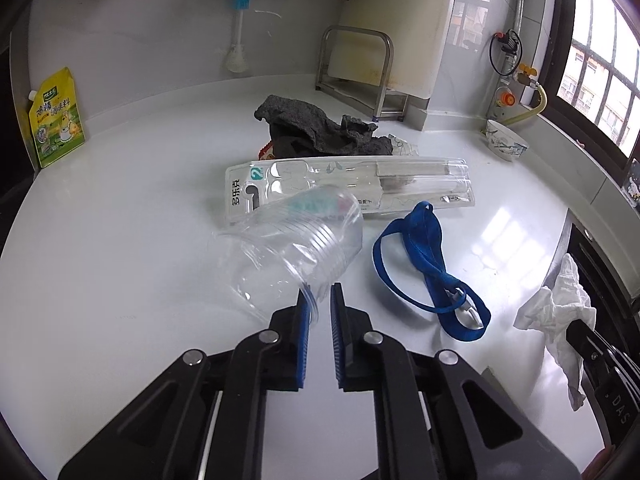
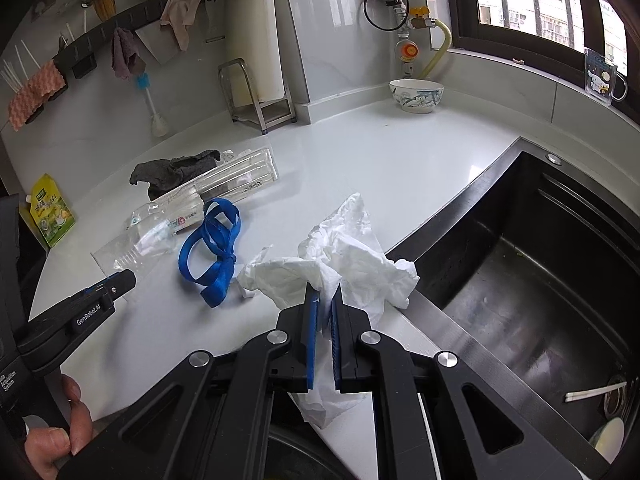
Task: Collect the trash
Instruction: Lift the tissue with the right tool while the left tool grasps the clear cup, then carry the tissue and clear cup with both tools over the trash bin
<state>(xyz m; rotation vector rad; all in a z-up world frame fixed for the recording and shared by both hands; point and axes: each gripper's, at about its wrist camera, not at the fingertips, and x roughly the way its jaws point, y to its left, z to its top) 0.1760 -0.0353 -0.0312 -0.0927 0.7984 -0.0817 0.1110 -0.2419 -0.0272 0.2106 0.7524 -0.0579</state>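
A clear plastic cup (image 1: 296, 236) lies on its side on the white counter (image 1: 120, 208). My left gripper (image 1: 321, 292) is shut on its rim, and the thin wall shows between the blue pads. My right gripper (image 2: 326, 290) is shut on a crumpled white tissue (image 2: 352, 248) at the sink's edge. The tissue bulges out above the fingers and hangs below them. Beside the cup lie a blue ribbon (image 1: 424, 256) and an empty clear toothbrush package (image 1: 400, 188). From the right wrist view, the left gripper (image 2: 120, 278) is seen at the cup (image 2: 148, 236).
A grey cloth (image 1: 316, 128) is heaped behind the package. A yellow pouch (image 1: 56, 120) leans on the left wall. A metal rack (image 1: 356, 72) and a patterned bowl (image 2: 416, 94) stand at the back. The dark sink (image 2: 520, 240) is on the right. A hand (image 2: 52, 440) holds the left gripper.
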